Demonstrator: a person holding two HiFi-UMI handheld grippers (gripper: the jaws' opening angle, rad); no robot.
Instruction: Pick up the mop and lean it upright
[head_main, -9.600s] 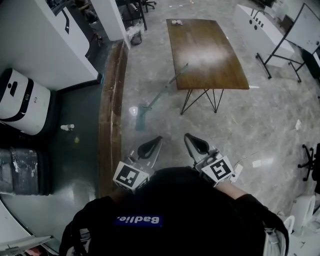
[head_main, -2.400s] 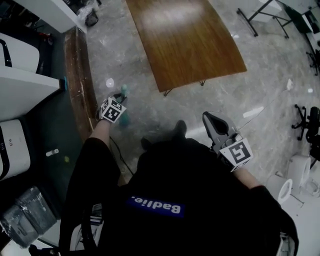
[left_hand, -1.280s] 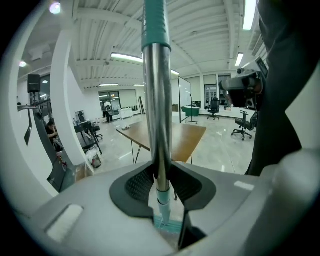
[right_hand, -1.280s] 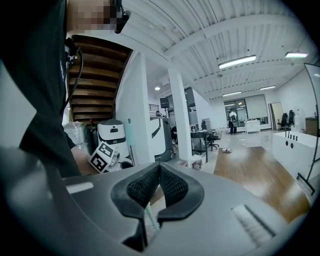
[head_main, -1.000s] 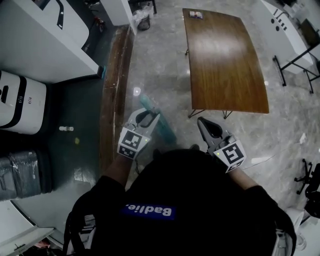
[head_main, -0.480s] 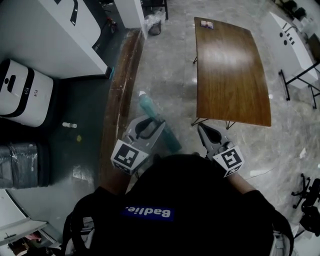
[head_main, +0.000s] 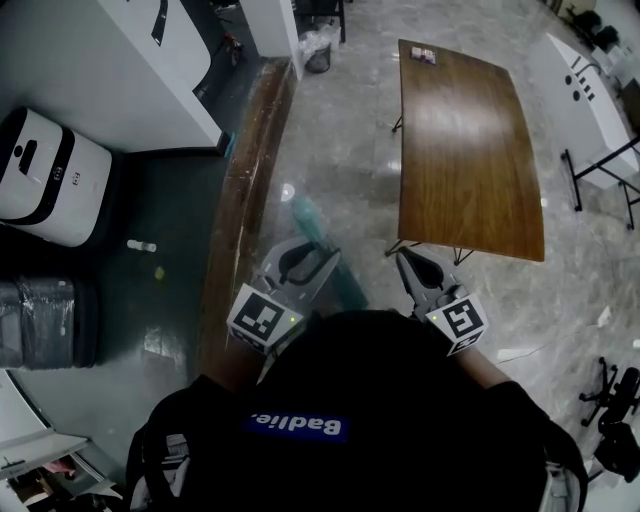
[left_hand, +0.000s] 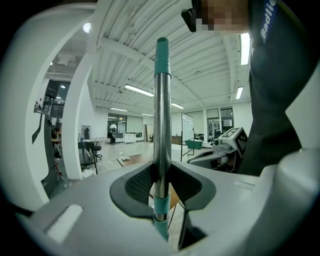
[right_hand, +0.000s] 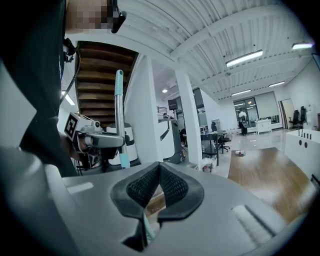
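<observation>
Clamping, between the ribbed black pads (left_hand: 140, 182) of the left hand-held gripper (left_hand: 160, 186), the round chrome pole of the mop (left_hand: 161, 100), standing upright and teal-capped. Holding the right hand-held gripper (right_hand: 159, 186) pinched shut, empty, alongside. Dangling the flat teal head (head_main: 322, 245) over glossy marbled floor (head_main: 340, 150).

From the mop (head_main: 345, 285), which stands in the left gripper (head_main: 305, 262), the table (head_main: 470, 150) lies at 1 o'clock and the right gripper (head_main: 412, 268) at 3 o'clock.

an open-plan office: long wooden table (head_main: 470, 150), rolling whiteboard (left_hand: 187, 134), swivel chairs (right_hand: 225, 140), ceiling strip lights (right_hand: 245, 57).
</observation>
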